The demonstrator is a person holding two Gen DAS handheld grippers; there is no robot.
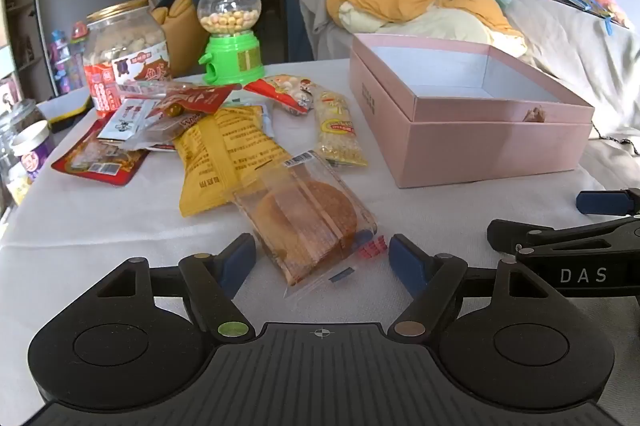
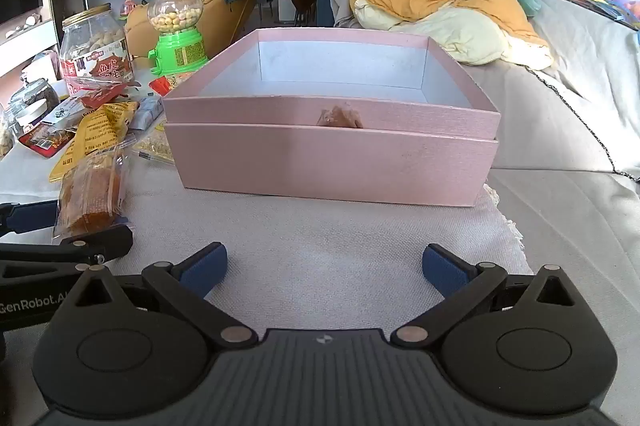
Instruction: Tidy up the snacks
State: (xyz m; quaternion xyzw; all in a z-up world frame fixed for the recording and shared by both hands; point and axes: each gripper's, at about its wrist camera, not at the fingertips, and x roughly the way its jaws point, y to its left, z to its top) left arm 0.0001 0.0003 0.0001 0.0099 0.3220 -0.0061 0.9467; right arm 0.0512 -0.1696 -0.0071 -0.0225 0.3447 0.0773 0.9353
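Both your grippers gape, empty | left gripper (image 1: 322, 260) straddles cake pack (image 1: 308, 222) left of box (image 2: 332, 153) | right gripper (image 2: 324, 268) before box

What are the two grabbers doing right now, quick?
Left gripper: open, holding nothing; the clear pack of brown cakes lies between its fingers, untouched.
Right gripper: open, empty, facing the pink box.
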